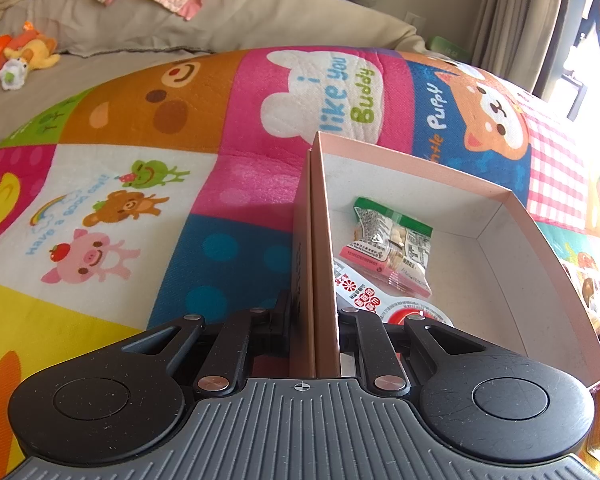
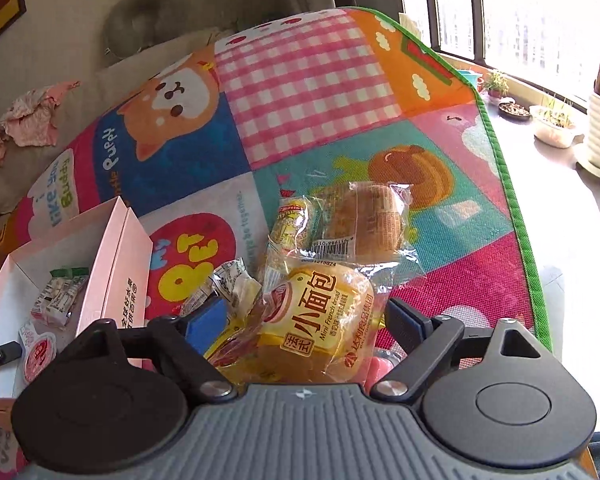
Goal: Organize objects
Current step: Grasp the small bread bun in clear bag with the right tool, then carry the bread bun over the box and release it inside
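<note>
The box [image 2: 112, 256] sat on the play mat [image 2: 308, 80], with a snack packet [image 1: 392, 244] and a jelly cup [image 2: 39, 354] inside. Bread packets [image 2: 320, 312] lay right of it.

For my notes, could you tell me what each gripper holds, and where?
The left gripper pinches the pink box by its side wall. The right gripper is open around the bread packet, not holding it.
</note>
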The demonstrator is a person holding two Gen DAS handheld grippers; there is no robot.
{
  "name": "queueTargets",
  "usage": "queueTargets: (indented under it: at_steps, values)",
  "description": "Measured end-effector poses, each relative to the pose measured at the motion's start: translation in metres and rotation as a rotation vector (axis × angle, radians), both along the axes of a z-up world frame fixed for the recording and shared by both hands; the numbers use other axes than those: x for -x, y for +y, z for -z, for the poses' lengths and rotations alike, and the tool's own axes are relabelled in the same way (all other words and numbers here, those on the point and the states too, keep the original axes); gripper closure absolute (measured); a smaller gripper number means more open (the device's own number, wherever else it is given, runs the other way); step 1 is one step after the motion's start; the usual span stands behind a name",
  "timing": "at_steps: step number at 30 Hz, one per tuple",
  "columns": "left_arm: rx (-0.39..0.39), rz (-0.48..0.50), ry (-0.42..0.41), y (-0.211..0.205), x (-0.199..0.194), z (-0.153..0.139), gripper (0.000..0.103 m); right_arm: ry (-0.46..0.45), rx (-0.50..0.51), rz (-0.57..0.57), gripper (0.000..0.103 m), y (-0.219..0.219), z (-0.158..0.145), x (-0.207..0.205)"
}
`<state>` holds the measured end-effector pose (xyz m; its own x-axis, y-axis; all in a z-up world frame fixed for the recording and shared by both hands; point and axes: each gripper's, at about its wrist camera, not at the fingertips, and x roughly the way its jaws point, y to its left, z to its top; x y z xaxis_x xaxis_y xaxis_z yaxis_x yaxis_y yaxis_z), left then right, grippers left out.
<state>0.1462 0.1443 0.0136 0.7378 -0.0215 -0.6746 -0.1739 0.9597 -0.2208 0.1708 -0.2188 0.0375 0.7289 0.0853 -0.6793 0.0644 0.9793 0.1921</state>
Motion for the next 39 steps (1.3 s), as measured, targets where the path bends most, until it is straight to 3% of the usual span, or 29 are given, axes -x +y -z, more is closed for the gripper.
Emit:
queueTargets:
  at_steps: [2,3,9,14,17,21,26,30,35,39]
  values:
    - [0.000,0.001,0.000,0.000,0.000,0.000,0.088,0.018,-0.004,-0.023,0.046,0.000,0.003,0.005]
    - [0.000,0.001,0.000,0.000,0.000,0.000,0.088,0.012,-0.003,-0.028,0.049,-0.001,0.001,0.010]
    - [-0.002,0.000,-0.001,0.000,0.000,0.000,0.088,0.015,-0.011,-0.140,0.050,-0.001,-0.013,0.064]
    - [-0.002,0.000,-0.001,-0.001,0.000,0.000,0.088,0.095,0.020,-0.316,0.051,0.015,-0.007,0.118]
    - [-0.002,0.000,-0.001,-0.001,0.000,0.000,0.088,0.136,0.042,-0.402,0.051,0.028,-0.003,0.138]
    - [-0.002,0.000,-0.001,-0.001,0.000,0.000,0.088,0.140,0.001,-0.485,0.051,0.046,-0.006,0.154]
    - [-0.003,0.000,-0.001,-0.001,0.000,0.000,0.088,0.072,-0.030,-0.542,0.051,0.064,-0.025,0.162]
    - [-0.002,0.000,-0.002,-0.001,0.000,0.000,0.088,-0.083,-0.023,-0.556,0.051,0.074,-0.067,0.157]
    - [-0.002,0.001,-0.002,-0.001,0.000,0.000,0.088,-0.264,0.048,-0.534,0.051,0.098,-0.121,0.122]
    - [-0.001,0.002,-0.002,-0.001,0.000,0.000,0.088,-0.324,0.071,-0.522,0.051,0.121,-0.147,0.085]
